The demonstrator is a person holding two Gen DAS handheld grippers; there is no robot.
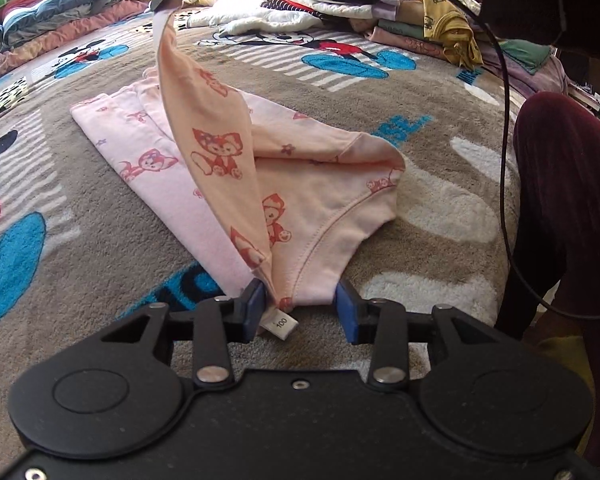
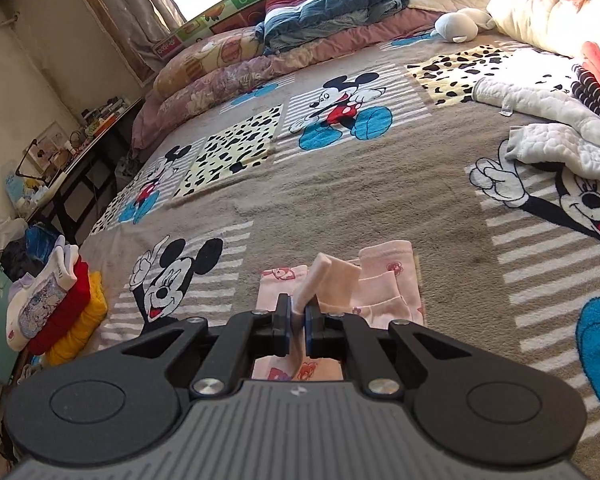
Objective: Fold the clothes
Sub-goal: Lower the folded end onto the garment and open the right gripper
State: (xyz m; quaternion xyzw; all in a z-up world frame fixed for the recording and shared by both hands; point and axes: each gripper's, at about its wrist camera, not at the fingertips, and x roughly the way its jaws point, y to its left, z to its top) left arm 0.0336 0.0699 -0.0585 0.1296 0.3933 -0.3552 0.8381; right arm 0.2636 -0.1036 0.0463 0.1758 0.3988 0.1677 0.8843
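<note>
Left gripper [image 1: 300,308] gaping at pink garment's [image 1: 332,208] near corner; right gripper [image 2: 298,318] pinches the lifted cuff, upper left; garment runs lower centre to left.

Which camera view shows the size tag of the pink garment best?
The left wrist view. There the white size tag lies between the open left gripper fingers at the edge of the pink garment, and the print "100" is readable. The right wrist view shows only part of the garment, clamped in the right gripper; no tag is visible.
</note>
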